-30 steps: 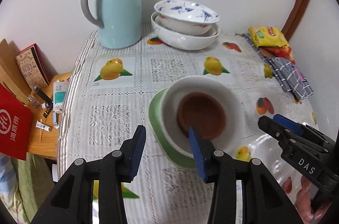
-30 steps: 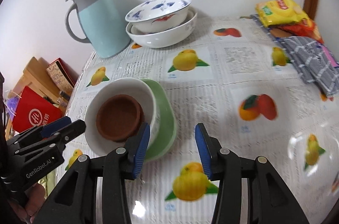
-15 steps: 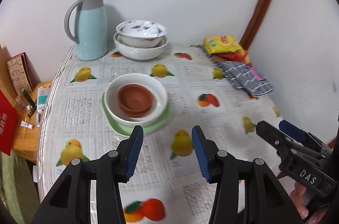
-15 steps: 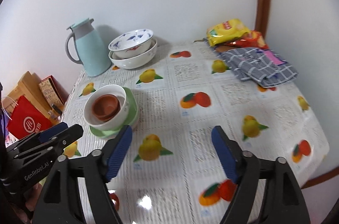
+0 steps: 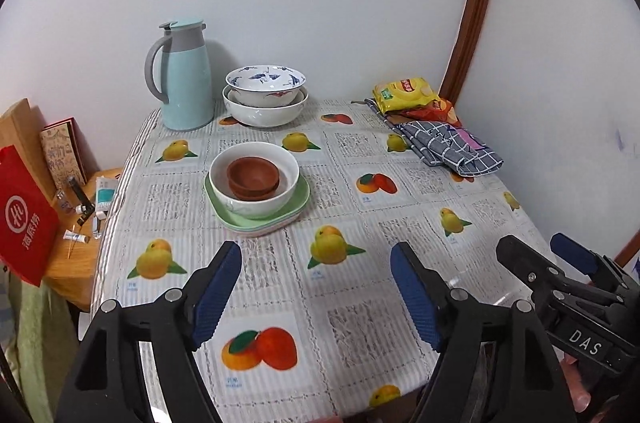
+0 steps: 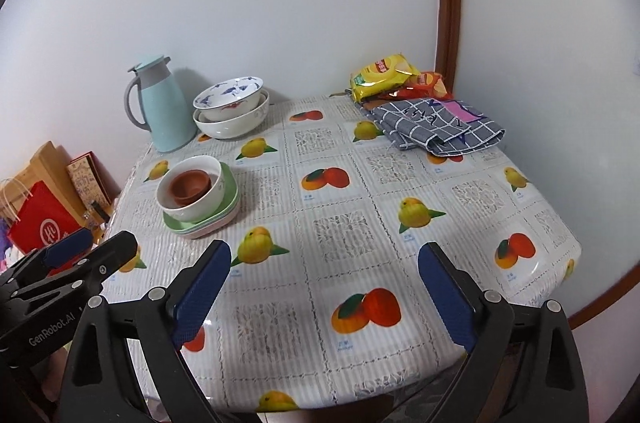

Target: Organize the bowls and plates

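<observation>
From the left wrist view, the left hand-held gripper [image 5: 316,287] stood wide with nothing between its blue pads, its jaws having just been opening, and it hung above the near edge of the fruit-printed tabletop [image 5: 360,223]. A second before, one pad had been inside the white ceramic bowl [image 5: 255,185]; now that bowl sat well apart from it, left of centre, holding two stacked small brown clay bowls [image 5: 253,178] and resting on the pale green square plates [image 5: 256,213]. At the far edge, a blue-patterned white bowl [image 5: 265,83] nested in a larger plain white bowl [image 5: 265,109], just right of the light blue thermos jug [image 5: 184,81]. From the right wrist view, the right hand-held gripper [image 6: 324,287] was also wide and empty, its jaws likewise having just been opening, and had drawn back from the green plates' rim to the near edge. The nested stack [image 6: 198,197] stood upright at the left, the far bowl pair [image 6: 232,113] beyond it, a folded grey checked cloth [image 6: 436,127] and yellow snack packets [image 6: 382,73] far right. Both releases suggested the stacking was finished, or nearly so.
</observation>
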